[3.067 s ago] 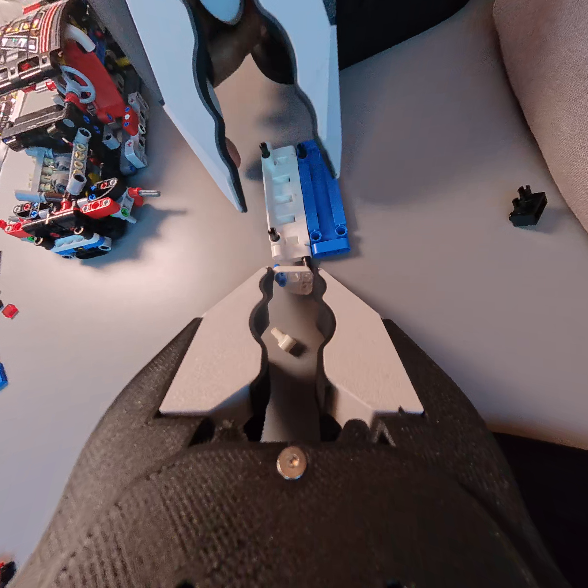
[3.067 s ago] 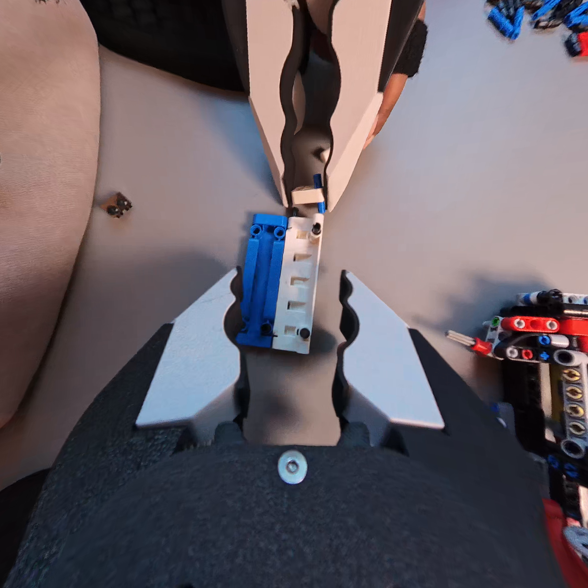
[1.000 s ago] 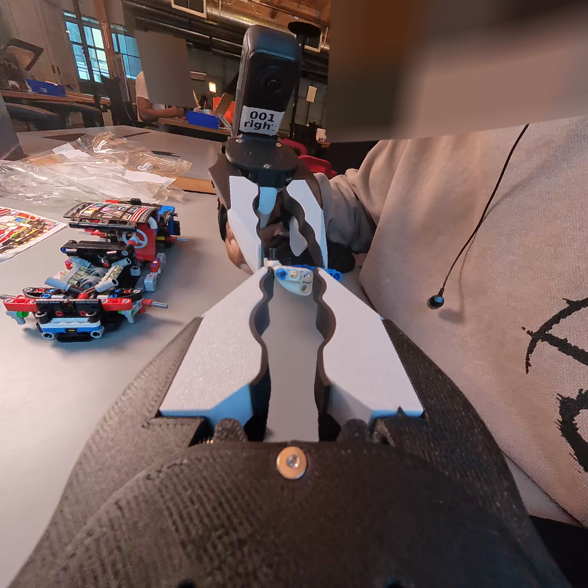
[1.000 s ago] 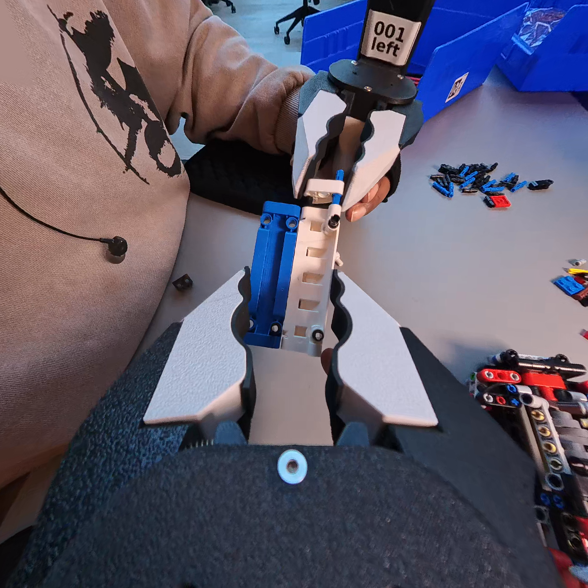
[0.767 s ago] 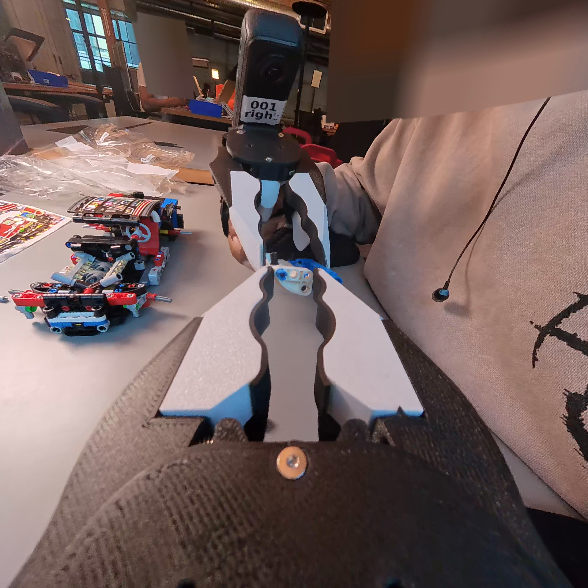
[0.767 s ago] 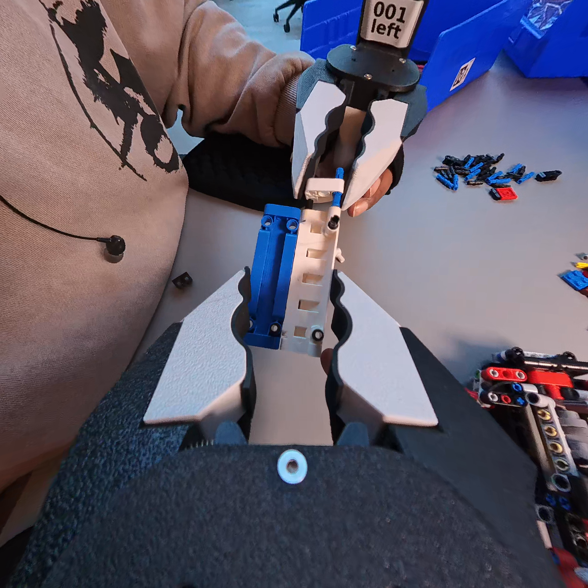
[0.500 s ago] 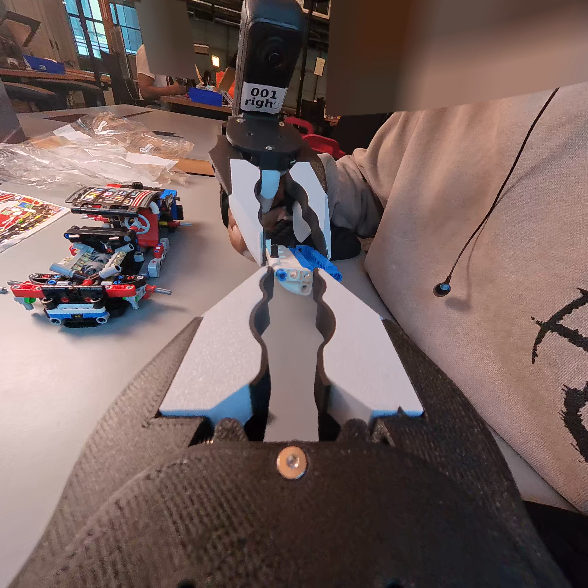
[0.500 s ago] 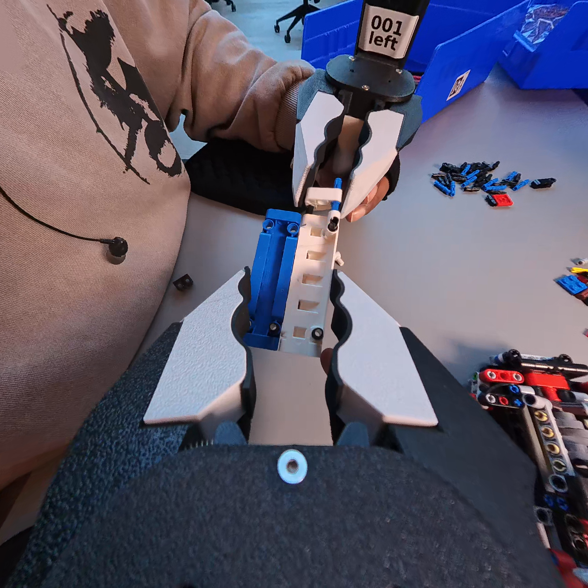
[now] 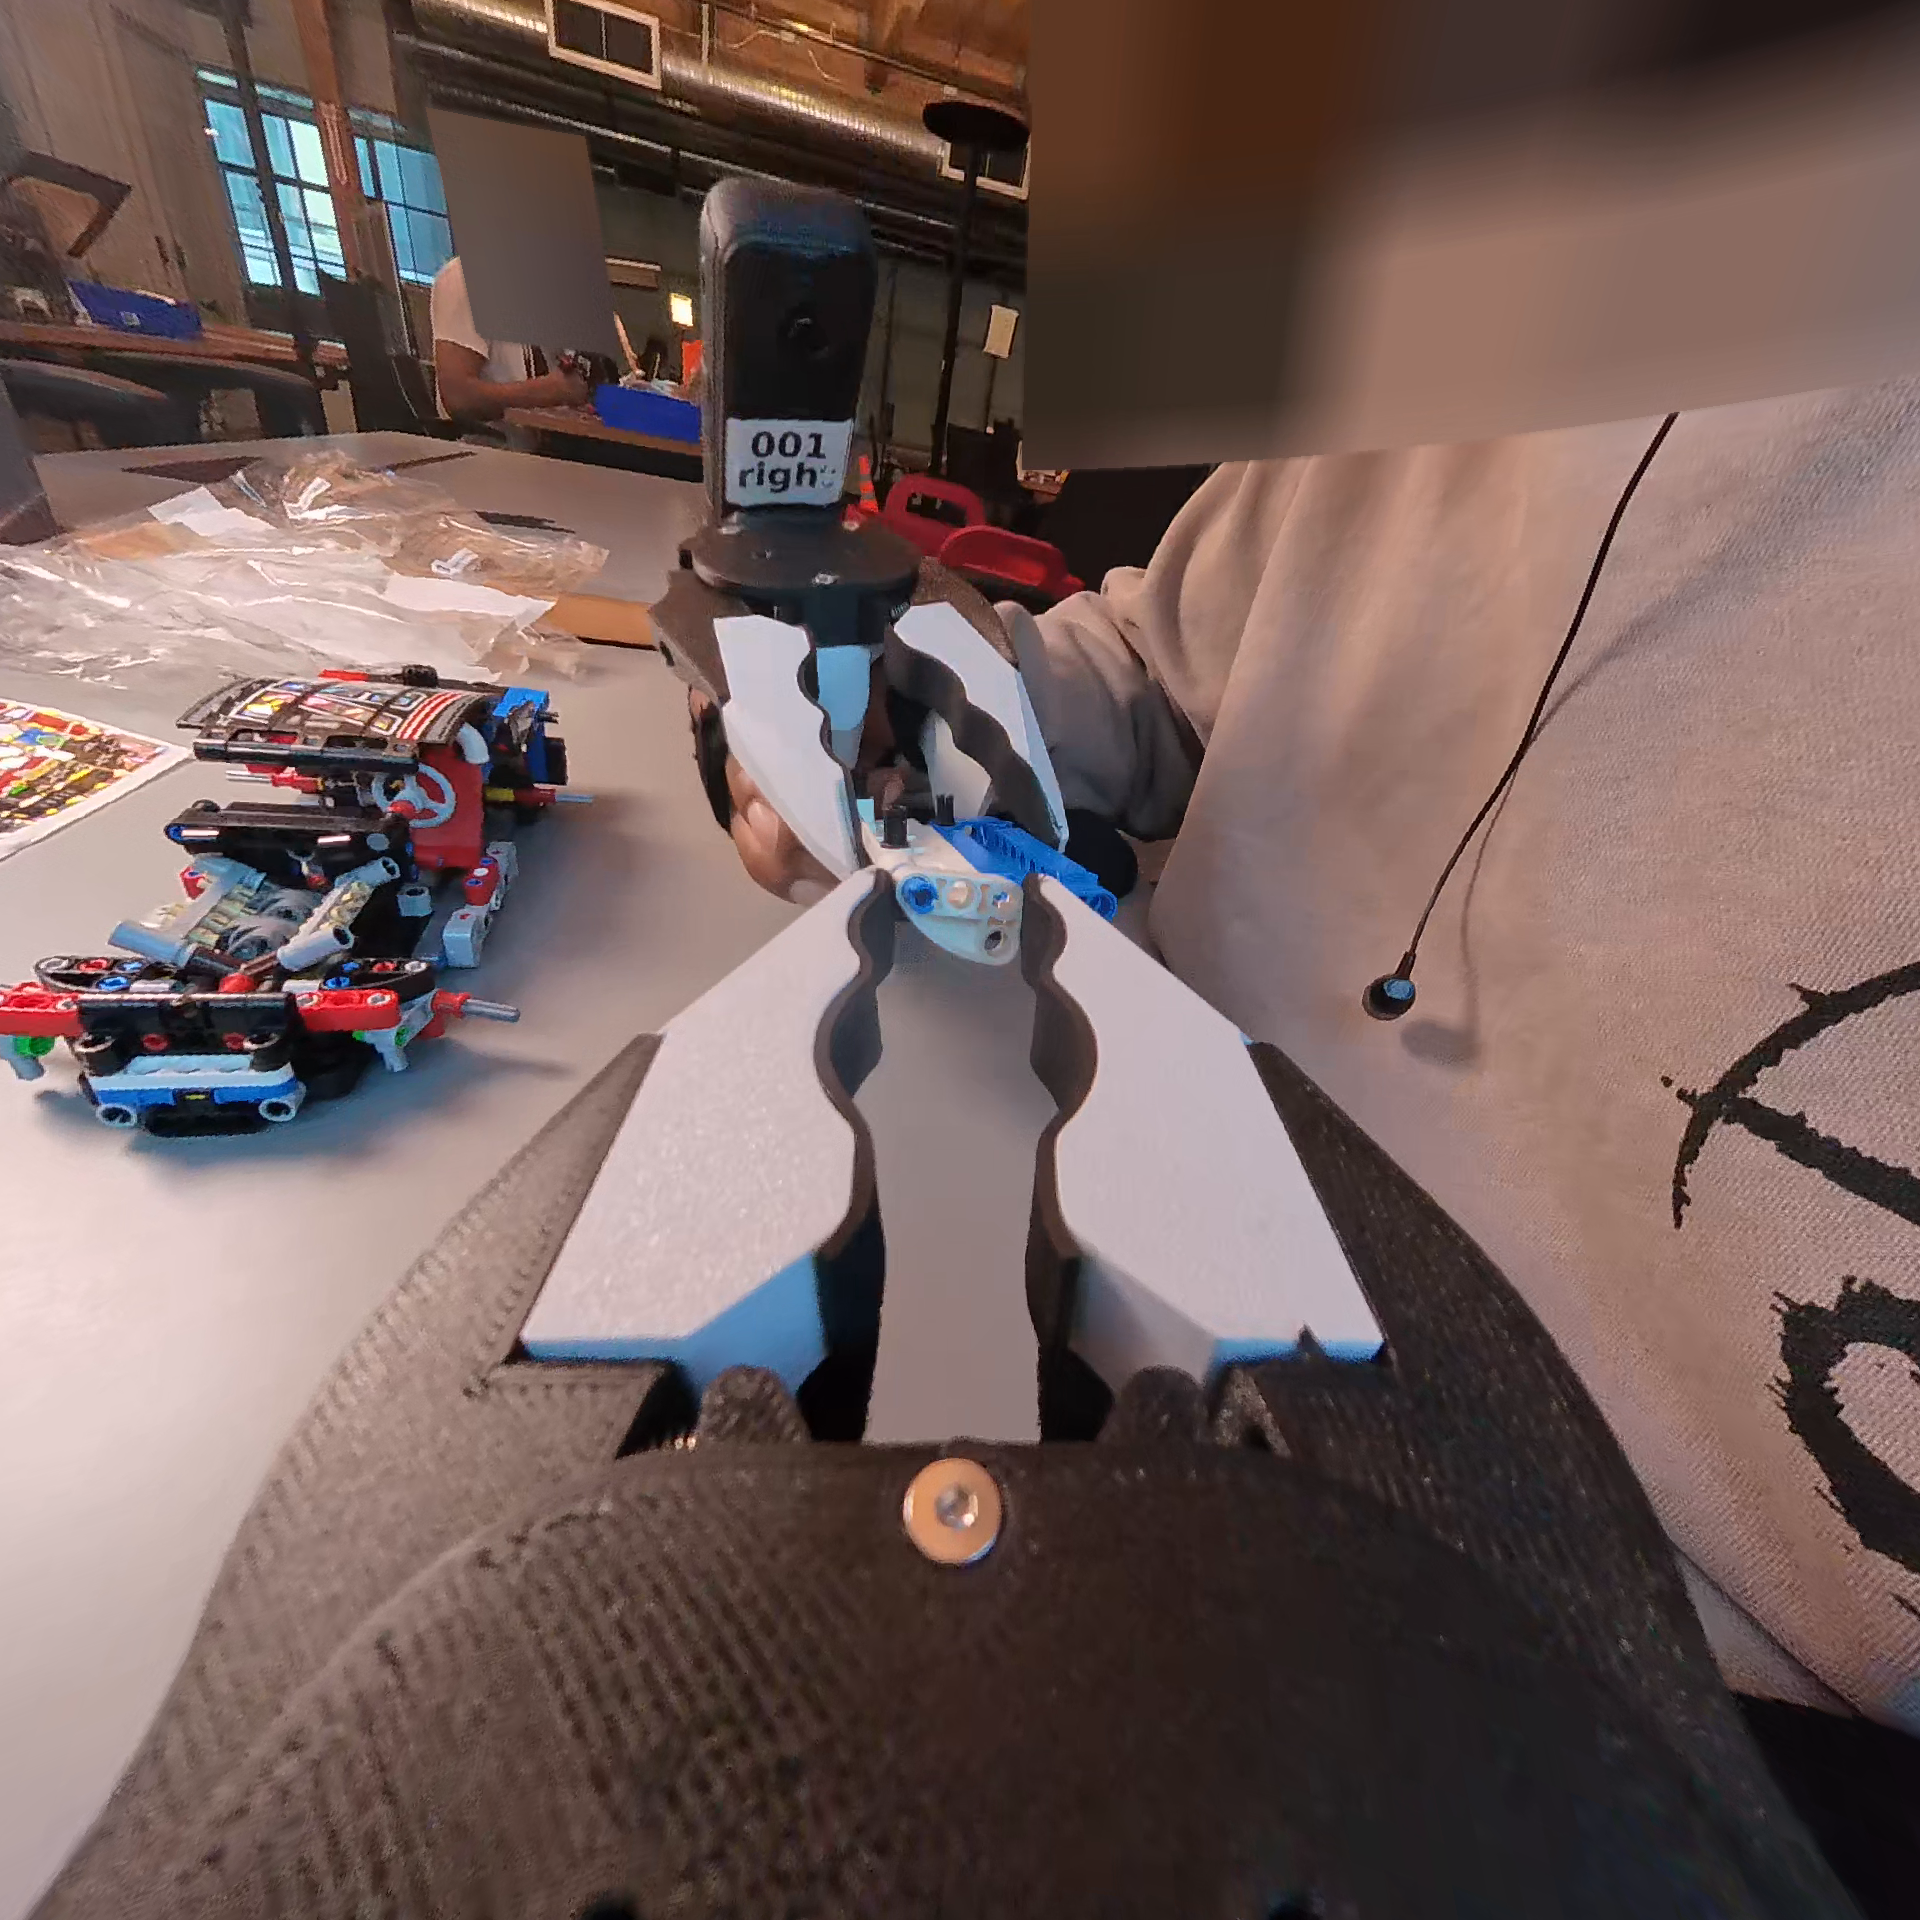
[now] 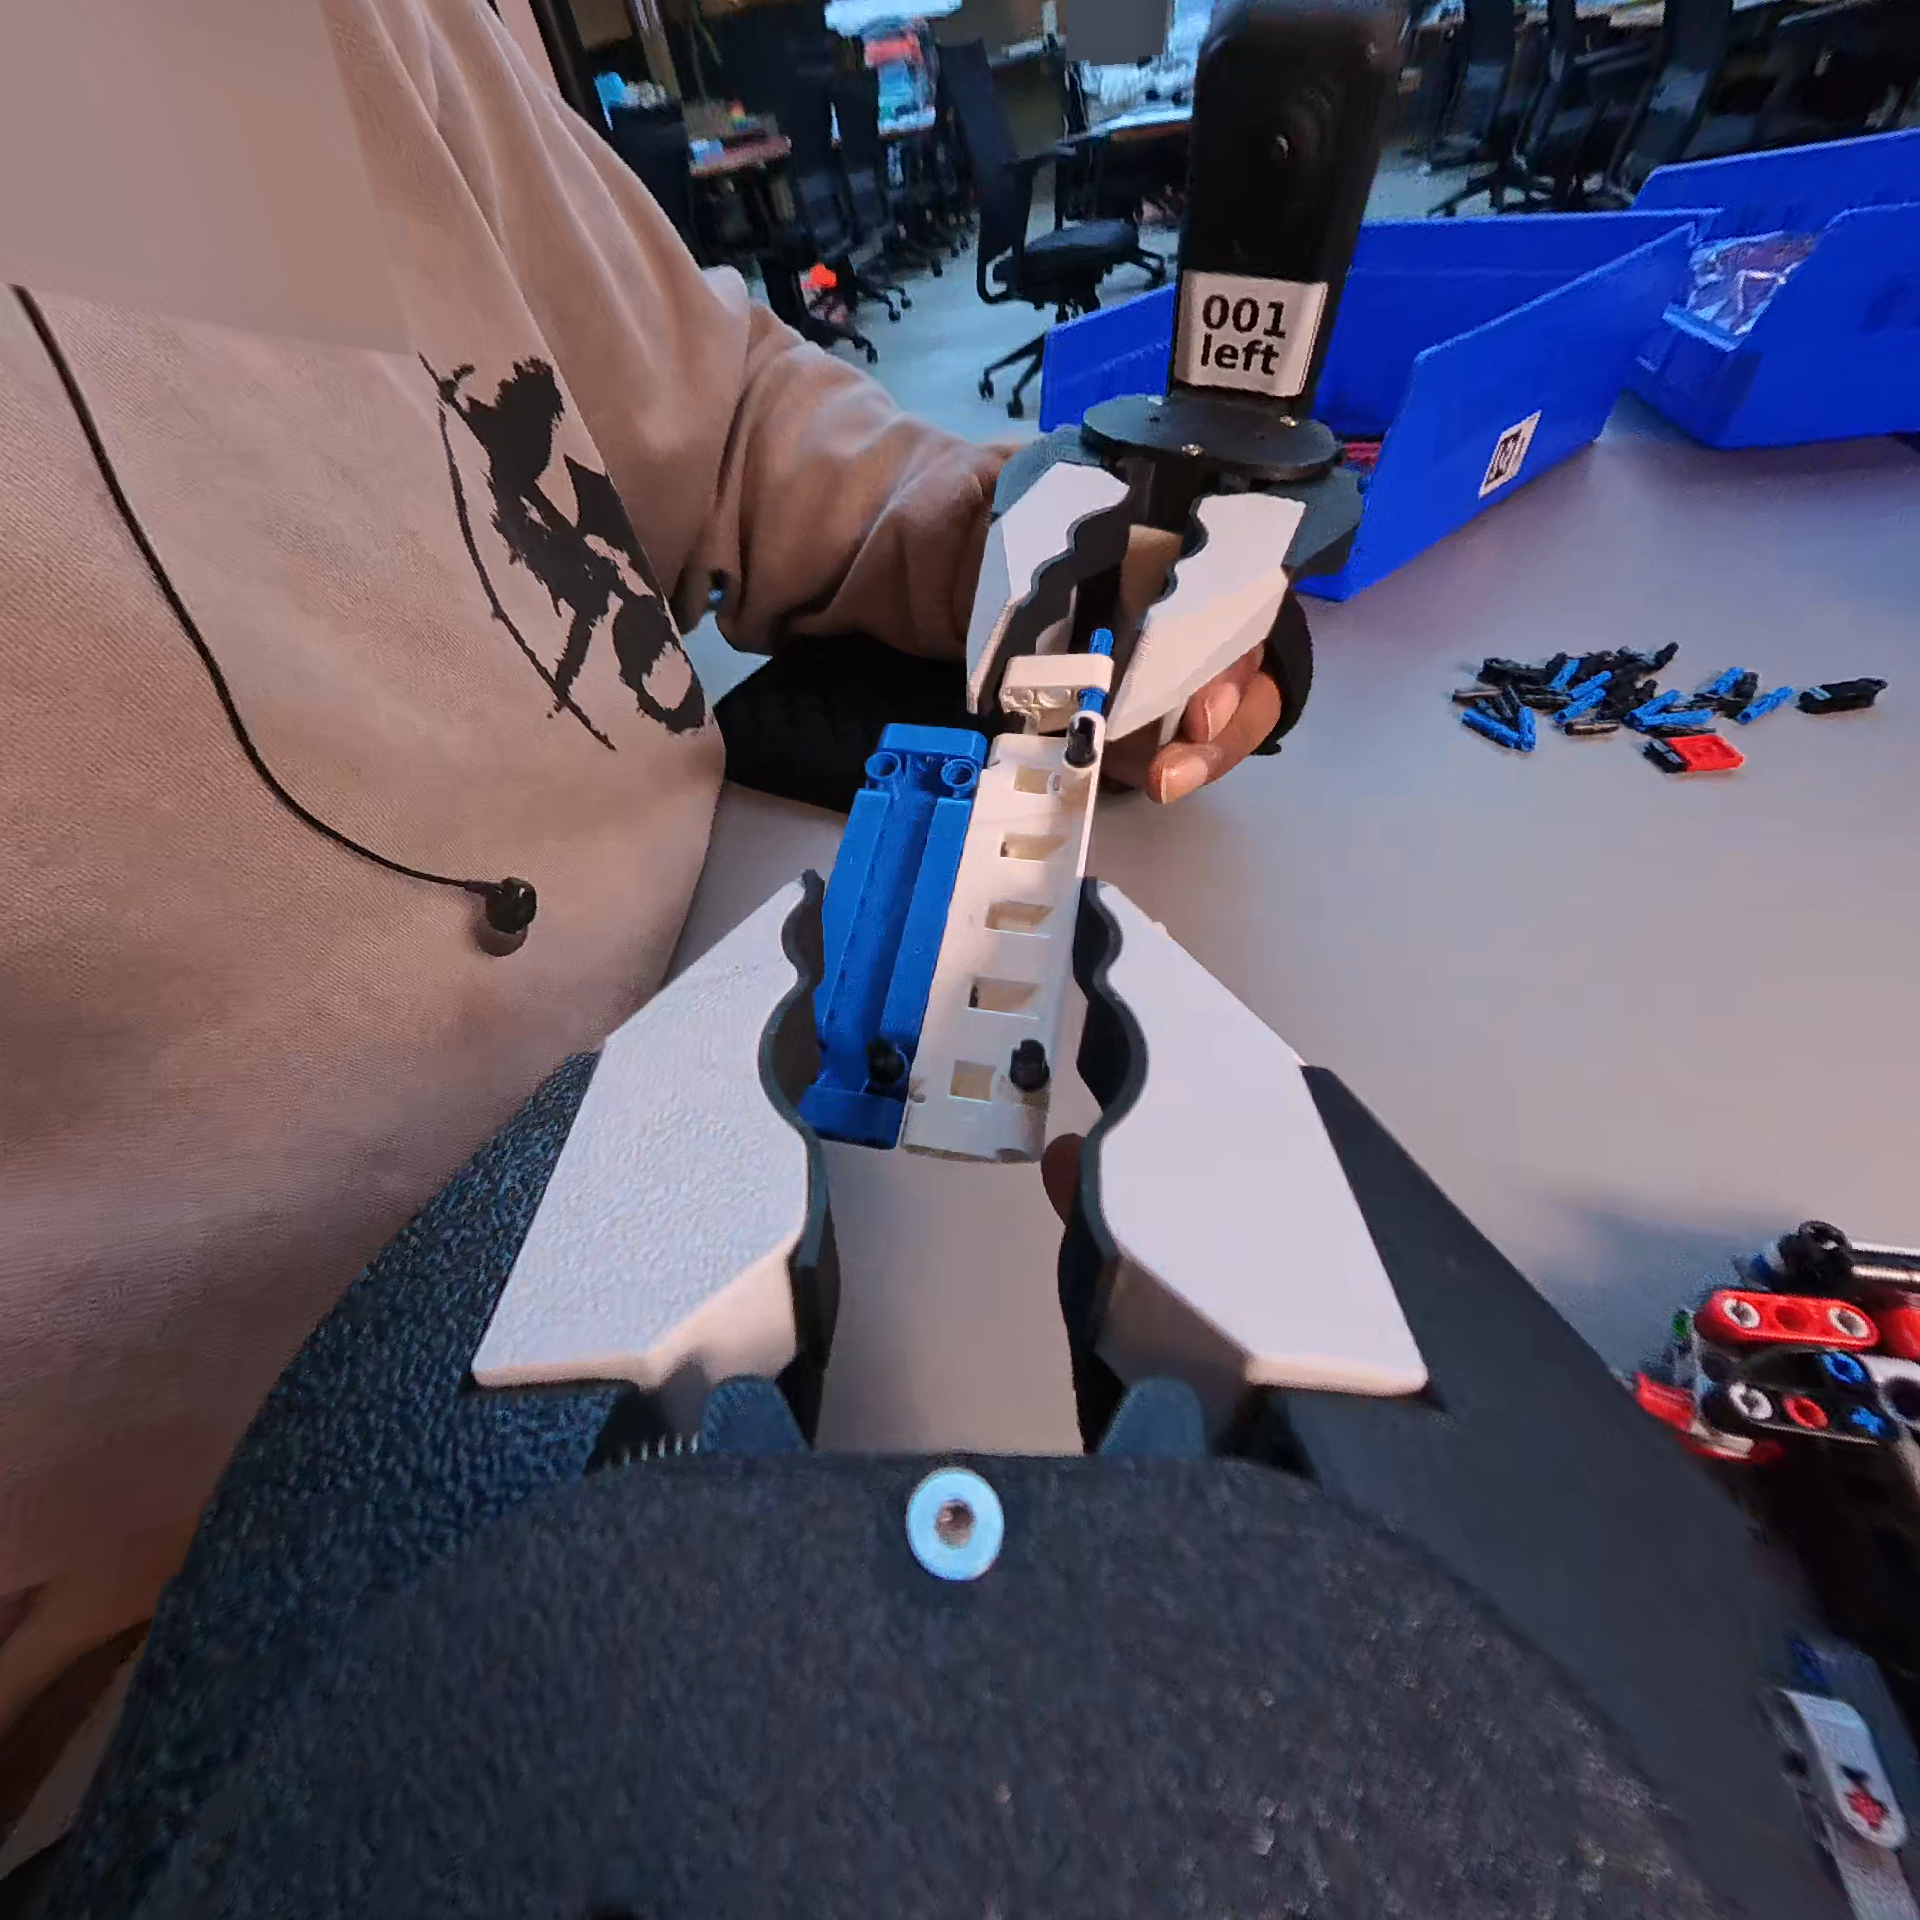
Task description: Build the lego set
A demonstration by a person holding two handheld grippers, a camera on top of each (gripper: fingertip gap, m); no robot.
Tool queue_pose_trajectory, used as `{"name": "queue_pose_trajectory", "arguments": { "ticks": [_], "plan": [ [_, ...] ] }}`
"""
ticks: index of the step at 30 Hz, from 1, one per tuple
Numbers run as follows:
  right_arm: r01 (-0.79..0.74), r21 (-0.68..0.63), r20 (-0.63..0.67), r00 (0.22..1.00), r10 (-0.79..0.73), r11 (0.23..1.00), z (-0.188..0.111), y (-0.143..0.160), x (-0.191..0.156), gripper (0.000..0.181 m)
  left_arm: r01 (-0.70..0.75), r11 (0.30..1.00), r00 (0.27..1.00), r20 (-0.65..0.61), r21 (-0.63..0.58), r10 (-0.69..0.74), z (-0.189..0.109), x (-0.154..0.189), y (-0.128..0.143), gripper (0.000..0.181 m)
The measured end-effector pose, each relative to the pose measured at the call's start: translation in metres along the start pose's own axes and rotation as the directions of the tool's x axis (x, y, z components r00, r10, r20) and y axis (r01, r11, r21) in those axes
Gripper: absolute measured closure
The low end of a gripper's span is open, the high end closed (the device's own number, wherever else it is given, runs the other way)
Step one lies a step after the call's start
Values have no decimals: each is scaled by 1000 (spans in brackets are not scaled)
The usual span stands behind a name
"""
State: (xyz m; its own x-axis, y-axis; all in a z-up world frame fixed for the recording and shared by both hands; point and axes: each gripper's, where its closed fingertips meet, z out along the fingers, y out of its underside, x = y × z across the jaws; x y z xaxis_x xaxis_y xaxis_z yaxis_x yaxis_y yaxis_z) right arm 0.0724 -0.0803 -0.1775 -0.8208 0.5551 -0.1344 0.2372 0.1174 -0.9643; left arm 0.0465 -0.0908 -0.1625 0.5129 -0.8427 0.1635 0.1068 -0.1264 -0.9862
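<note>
My right gripper [image 10: 943,902] is shut on a blue and white panel assembly [image 10: 961,951] and holds it above the grey table, tilted up at its far end. My left gripper [image 9: 961,896] is shut on a small white connector piece [image 9: 961,906] with a blue pin. It holds this piece against the far end of the panel, next to a black pin there. In the right wrist view the left gripper [image 10: 1060,709] faces me with the white piece [image 10: 1051,688] at its tips. In the left wrist view the right gripper [image 9: 940,831] faces me with the panel [image 9: 997,844].
A partly built car model [image 9: 281,894] lies on the table to the left; its end shows in the right wrist view [image 10: 1808,1361]. A pile of loose blue and black pins [image 10: 1642,696] and blue bins [image 10: 1558,364] sit farther off. A person's beige sweatshirt [image 10: 312,831] is close. Spacing between my two grippers at the tips: around 4 cm.
Both grippers rose from the table. The right gripper closed on the panel and lifted it. The left gripper brought the white piece to the panel's far end and has tilted slightly since.
</note>
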Motion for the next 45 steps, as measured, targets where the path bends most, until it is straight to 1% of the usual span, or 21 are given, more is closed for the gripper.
{"name": "queue_pose_trajectory", "arguments": {
  "ticks": [1, 5, 6, 8, 10, 12, 13, 15, 17, 20, 22, 24, 26, 30, 33, 36, 37, 39, 41, 43, 45],
  "plan": [
    [-5, 14, 1, 1000, 5, 1000, -1, -1, 0, 135, -1, 1000, 1000, 4, 4, 1, 0, -1, -1, 159],
    [-12, -24, -26, 1000, 12, 1000, -2, 8, 7, 135, 11, 999, 999, 51, -53, -8, 2, -9, 7, 159],
    [-12, -46, -36, 999, 10, 999, -4, 12, 9, 135, 10, 996, 998, 69, -85, -4, 2, -12, 12, 159],
    [-17, -117, -43, 999, 12, 993, -6, 24, 12, 135, -28, 979, 993, 104, -201, 50, 5, -18, 29, 159],
    [-20, -213, -68, 998, 6, 977, -8, 41, 17, 135, -68, 939, 984, 132, -338, 119, 7, -26, 49, 159],
    [-24, -327, -95, 995, -7, 945, -12, 61, 23, 135, -86, 871, 976, 134, -484, 171, 7, -35, 71, 159],
    [-32, -375, -101, 995, -6, 927, -15, 69, 24, 135, -100, 838, 971, 130, -537, 199, 8, -40, 79, 159],
    [-41, -440, -116, 993, -11, 897, -20, 81, 27, 135, -117, 777, 968, 103, -618, 228, 9, -44, 91, 159],
    [-54, -468, -124, 992, -5, 882, -23, 87, 27, 135, -113, 729, 970, 84, -675, 228, 9, -46, 100, 159],
    [-59, -469, -128, 992, -1, 881, -25, 88, 27, 135, -70, 719, 977, 99, -691, 191, 9, -50, 101, 157],
    [-60, -467, -131, 991, -2, 882, -25, 88, 28, 135, -38, 706, 977, 121, -707, 174, 6, -53, 101, 150],
    [-63, -464, -134, 991, 0, 884, -25, 88, 28, 135, -23, 677, 974, 136, -736, 181, 1, -55, 101, 142],
    [-63, -465, -132, 991, 1, 883, -25, 88, 28, 135, -45, 628, 968, 122, -777, 219, -5, -57, 99, 137],
    [-68, -461, -129, 992, 9, 885, -25, 88, 28, 135, -62, 547, 970, 78, -835, 229, -1, -52, 87, 141],
    [-69, -458, -133, 991, 8, 886, -25, 88, 28, 135, -80, 436, 969, 33, -896, 245, 7, -47, 86, 144],
    [-72, -455, -140, 990, 9, 887, -27, 88, 29, 135, -145, 305, 951, -47, -941, 306, 8, -47, 92, 146],
    [-75, -453, -142, 990, 11, 888, -28, 88, 29, 135, -179, 279, 944, -85, -943, 319, 8, -46, 94, 146],
    [-78, -451, -146, 989, 13, 889, -29, 88, 29, 135, -256, 267, 926, -156, -929, 344, 13, -42, 96, 149],
    [-78, -450, -146, 989, 13, 890, -29, 88, 29, 135, -306, 233, 908, -209, -923, 363, 12, -41, 99, 151],
    [-76, -452, -147, 989, 10, 889, -29, 88, 29, 135, -327, 200, 894, -234, -924, 381, 10, -43, 102, 152],
    [-74, -455, -149, 989, 7, 888, -29, 88, 29, 135, -326, 181, 890, -237, -928, 390, 8, -45, 103, 153]
  ]
}}
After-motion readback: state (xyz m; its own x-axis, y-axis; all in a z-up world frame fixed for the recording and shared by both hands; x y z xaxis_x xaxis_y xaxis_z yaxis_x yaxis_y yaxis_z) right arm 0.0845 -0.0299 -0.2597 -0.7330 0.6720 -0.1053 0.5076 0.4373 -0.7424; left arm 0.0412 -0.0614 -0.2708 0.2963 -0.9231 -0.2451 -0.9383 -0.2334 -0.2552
